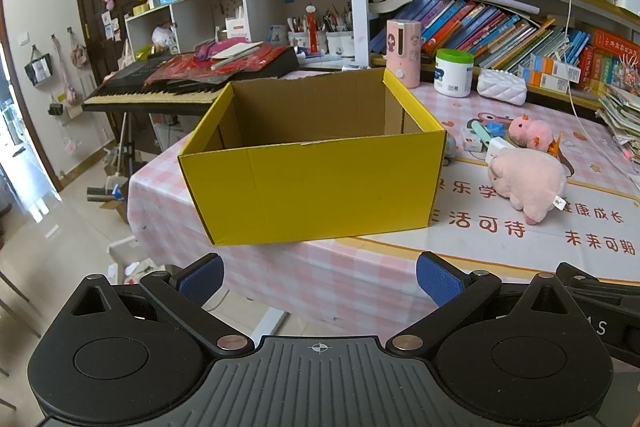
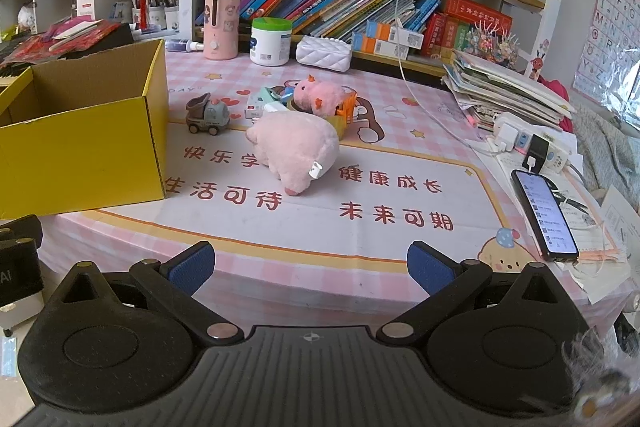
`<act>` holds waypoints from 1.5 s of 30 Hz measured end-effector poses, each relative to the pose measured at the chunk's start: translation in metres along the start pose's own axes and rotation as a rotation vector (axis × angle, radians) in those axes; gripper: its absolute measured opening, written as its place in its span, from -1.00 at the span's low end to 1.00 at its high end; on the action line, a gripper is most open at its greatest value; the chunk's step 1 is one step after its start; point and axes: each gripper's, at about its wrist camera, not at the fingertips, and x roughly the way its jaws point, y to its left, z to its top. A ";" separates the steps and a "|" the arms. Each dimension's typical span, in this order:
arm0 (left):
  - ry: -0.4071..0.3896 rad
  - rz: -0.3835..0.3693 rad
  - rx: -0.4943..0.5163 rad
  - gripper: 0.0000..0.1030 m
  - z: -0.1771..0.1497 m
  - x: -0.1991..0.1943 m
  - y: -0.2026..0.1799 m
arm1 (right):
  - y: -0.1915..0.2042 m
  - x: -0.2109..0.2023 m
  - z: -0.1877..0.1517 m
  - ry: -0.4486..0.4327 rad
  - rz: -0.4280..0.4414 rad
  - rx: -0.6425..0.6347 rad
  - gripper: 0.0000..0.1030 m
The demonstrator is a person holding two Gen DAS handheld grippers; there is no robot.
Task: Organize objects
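Observation:
An open yellow cardboard box (image 1: 316, 187) (image 2: 84, 143) stands on the pink table mat, its inside looking empty. To its right lies a large pink plush (image 1: 528, 183) (image 2: 298, 151), with a smaller pink plush (image 1: 530, 133) (image 2: 320, 97) behind it among small items. A grey toy truck (image 2: 208, 115) sits beside the box. My left gripper (image 1: 320, 277) hovers open in front of the box, off the table edge. My right gripper (image 2: 312, 267) is open too, near the front edge, facing the large plush. Neither holds anything.
A phone (image 2: 546, 215) lies on papers at the right, next to a power strip (image 2: 536, 147) and a stack of books (image 2: 508, 91). A pink bottle (image 2: 220, 27), a white tub (image 2: 271, 42) and a white quilted case (image 2: 324, 53) stand at the back. A keyboard (image 1: 160, 87) sits behind the box.

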 end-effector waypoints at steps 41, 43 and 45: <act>-0.011 0.000 0.017 1.00 0.004 -0.005 -0.012 | -0.010 -0.004 0.000 -0.012 -0.010 0.012 1.00; -0.014 -0.001 0.015 1.00 0.006 -0.004 -0.012 | -0.011 -0.003 0.000 -0.014 -0.010 0.012 1.00; -0.015 -0.001 0.013 1.00 0.007 -0.004 -0.013 | -0.011 -0.003 0.002 -0.016 -0.011 0.012 1.00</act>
